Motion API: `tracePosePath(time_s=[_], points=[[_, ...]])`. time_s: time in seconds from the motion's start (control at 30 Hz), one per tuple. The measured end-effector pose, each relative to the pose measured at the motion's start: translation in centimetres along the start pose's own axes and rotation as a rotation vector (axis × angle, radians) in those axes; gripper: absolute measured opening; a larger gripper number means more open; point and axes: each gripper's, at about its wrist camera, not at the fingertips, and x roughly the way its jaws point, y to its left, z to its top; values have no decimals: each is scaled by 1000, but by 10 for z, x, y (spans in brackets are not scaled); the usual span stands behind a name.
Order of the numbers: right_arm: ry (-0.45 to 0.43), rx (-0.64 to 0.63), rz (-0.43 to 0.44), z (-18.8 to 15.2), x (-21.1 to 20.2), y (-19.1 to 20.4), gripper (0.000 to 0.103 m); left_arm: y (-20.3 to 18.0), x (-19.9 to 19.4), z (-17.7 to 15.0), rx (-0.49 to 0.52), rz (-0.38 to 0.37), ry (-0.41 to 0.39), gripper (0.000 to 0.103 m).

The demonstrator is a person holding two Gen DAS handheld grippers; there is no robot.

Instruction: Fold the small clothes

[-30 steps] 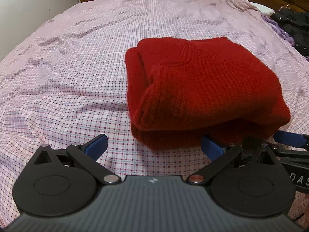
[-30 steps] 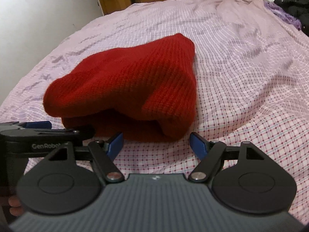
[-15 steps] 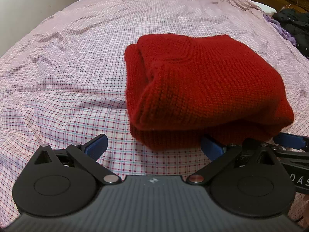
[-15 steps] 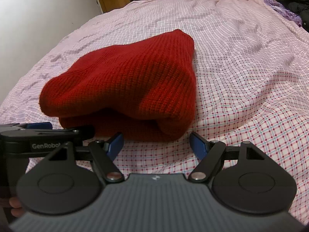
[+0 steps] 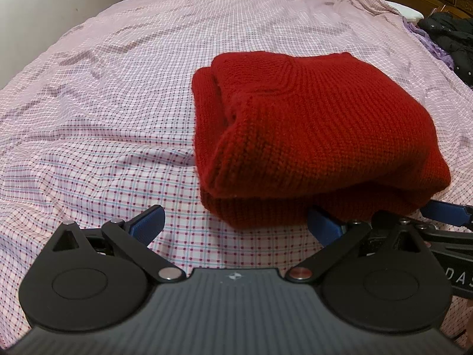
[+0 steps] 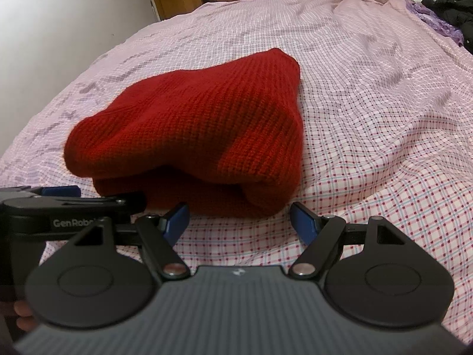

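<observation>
While the folded red sweater lies on the checked bed sheet, we hold both hand-held grippers just short of its near edge — the left hand-held gripper spread wide and empty, the right hand-held gripper likewise wide, gripping nothing.

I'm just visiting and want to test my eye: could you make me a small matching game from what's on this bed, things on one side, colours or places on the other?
Things:
1. sweater
2. sheet
3. tong pads
4. jacket

Descriptions:
A. blue
B. black, at the bed's far right edge
C. red, folded
D. pink checked, wrinkled

Pairs: 1-C, 2-D, 3-A, 4-B
</observation>
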Motion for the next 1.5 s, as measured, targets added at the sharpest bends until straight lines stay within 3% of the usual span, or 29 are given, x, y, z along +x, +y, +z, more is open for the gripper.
tracePosePath(time_s=[1.5], points=[[-17, -9, -6, 1, -6, 4, 77, -3, -6, -2, 0, 6, 13, 103]])
